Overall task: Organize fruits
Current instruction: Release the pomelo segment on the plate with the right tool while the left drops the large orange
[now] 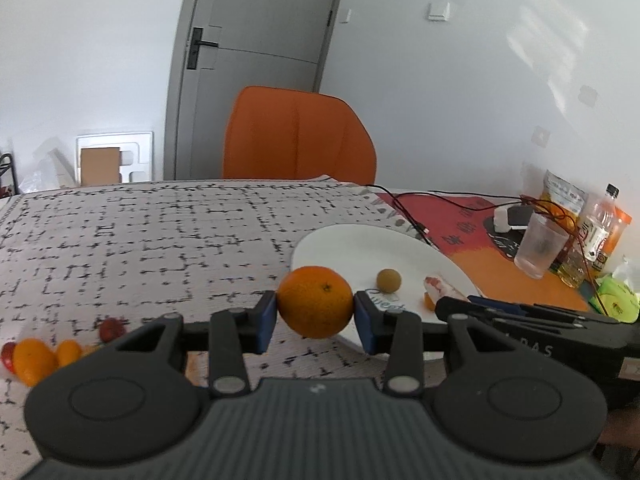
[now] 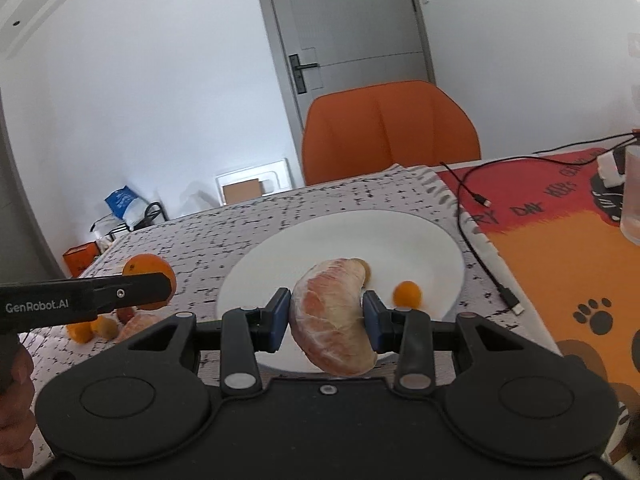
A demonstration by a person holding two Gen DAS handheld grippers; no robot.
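My left gripper (image 1: 315, 307) is shut on a whole orange (image 1: 315, 300) and holds it above the left edge of the white plate (image 1: 360, 244). My right gripper (image 2: 326, 312) is shut on a peeled grapefruit segment (image 2: 332, 320) above the near part of the plate (image 2: 344, 236). On the plate lie a small brownish round fruit (image 1: 389, 280) and a small orange fruit (image 2: 407, 294). The left gripper with its orange (image 2: 149, 276) also shows at the left of the right wrist view.
Several loose fruits lie on the patterned cloth at the left (image 1: 36, 358) (image 2: 100, 326). An orange chair (image 1: 298, 136) stands behind the table. A plastic cup (image 1: 540, 246), bottles (image 1: 600, 224) and cables (image 2: 480, 248) crowd the right side.
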